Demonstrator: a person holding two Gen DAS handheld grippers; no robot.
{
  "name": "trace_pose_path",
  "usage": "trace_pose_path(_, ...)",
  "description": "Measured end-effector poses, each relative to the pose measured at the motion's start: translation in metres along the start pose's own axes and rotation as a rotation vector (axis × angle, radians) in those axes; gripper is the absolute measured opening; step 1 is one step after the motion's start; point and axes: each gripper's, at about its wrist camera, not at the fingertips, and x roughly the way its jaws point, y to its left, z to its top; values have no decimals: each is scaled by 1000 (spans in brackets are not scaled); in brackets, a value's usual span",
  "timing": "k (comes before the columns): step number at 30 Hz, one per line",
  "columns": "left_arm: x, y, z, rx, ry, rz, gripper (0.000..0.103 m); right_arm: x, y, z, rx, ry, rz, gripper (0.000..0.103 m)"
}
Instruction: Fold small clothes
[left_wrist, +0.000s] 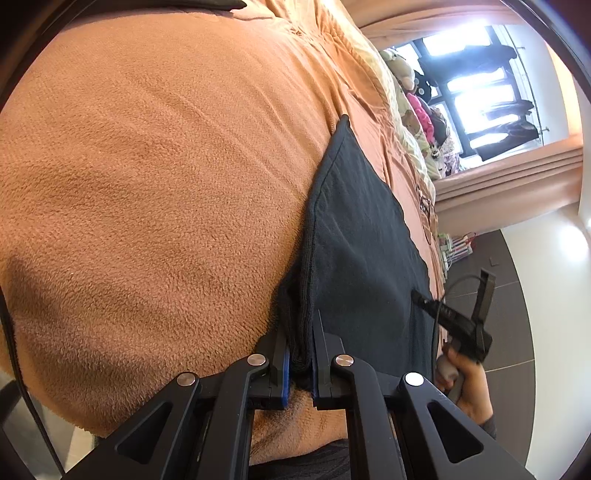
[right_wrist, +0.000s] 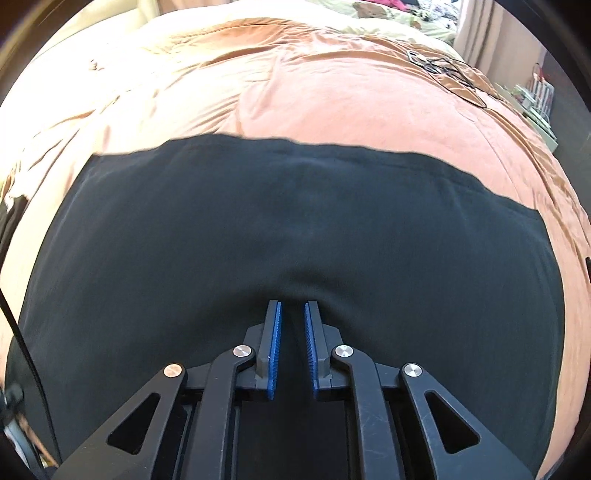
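A dark garment was laid flat on an orange fleece blanket covering a bed, and it was seen in the right wrist view as a broad band whose long axis ran from side to side across the frame, its far edge lying straight against the orange cloth. In the left wrist view the same garment was seen end-on, stretching away from the camera and narrowing to a corner at its far end, with a stitched hem running along its left edge. No brand, label or legible writing could be made out on the cloth. The hemmed edge, bunched into thick folds, was pinched between the blue pads of the left gripper, whose jaws were closed onto the fabric with only its thickness between them. The right gripper was held low over the near part of the garment with its jaws slightly apart, a narrow gap being left between the blue ribbed pads; whether any cloth was caught between the tips could not be told. The right gripper's body and the hand holding it were visible at the right of the left wrist view. Beyond the blanket, a tangle of black cable was lying on the bed, and a bright window was seen further off.
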Motion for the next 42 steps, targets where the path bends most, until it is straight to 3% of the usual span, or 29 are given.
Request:
trace_pose_path(19,-7,10,-4,-19,-4,-17,7,65,-10,89,19,4,-46,8)
trace_pose_path(23,-7,9,-3,-18,8,-18,7,68,-3,100,-70,-11,-103,8)
trace_pose_path(30,-14,2,0,-39,25,-57,7,31,-5,69,-58,-1,-4,8)
trace_pose_path(42,-37,-66,18,41,7,-206,6,-1,4,-24,-99,135,163,8)
